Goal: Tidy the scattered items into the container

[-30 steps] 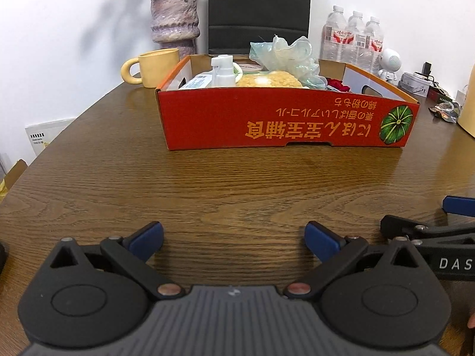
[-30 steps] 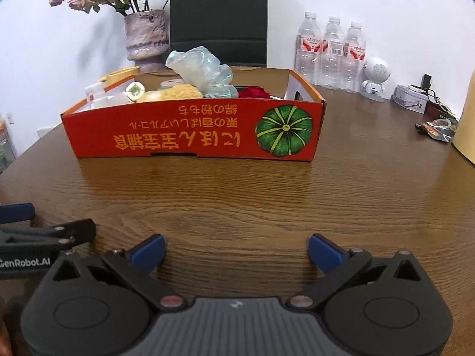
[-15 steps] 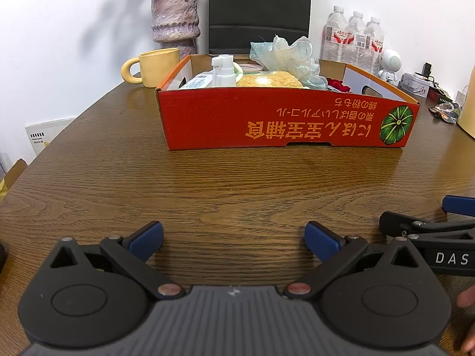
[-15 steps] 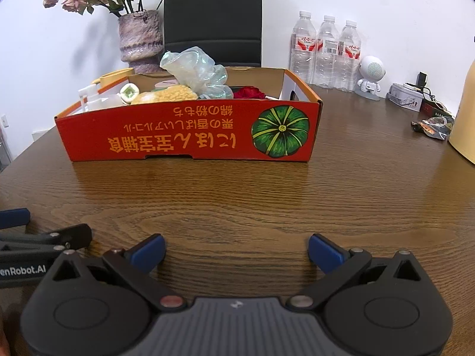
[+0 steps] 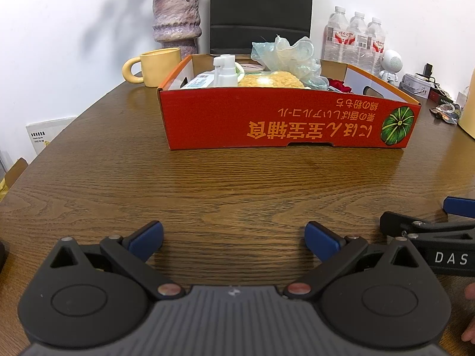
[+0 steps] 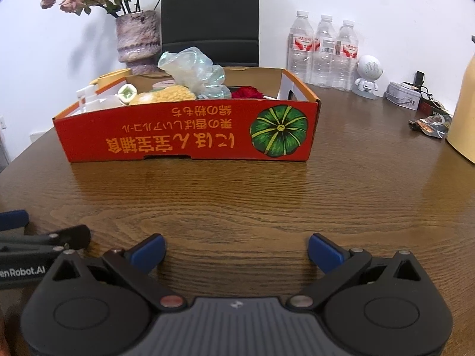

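Red cardboard box (image 5: 285, 121), filled with items, is seen on the table (image 5: 237, 184), far beyond both grippers. Left gripper (image 5: 234, 237) and right gripper (image 6: 236, 250) are spread wide, nothing held.

My left gripper (image 5: 234, 238) sits low over the tabletop (image 5: 237, 190), its blue-padded fingers (image 5: 147, 237) spread wide with nothing between them. My right gripper (image 6: 236, 250) is level beside it, its blue pads (image 6: 323, 252) equally far apart and empty. Each shows at the edge of the other's view, close alongside. A fingertip of the person's hand (image 5: 469, 292) shows at the right edge of the left view.
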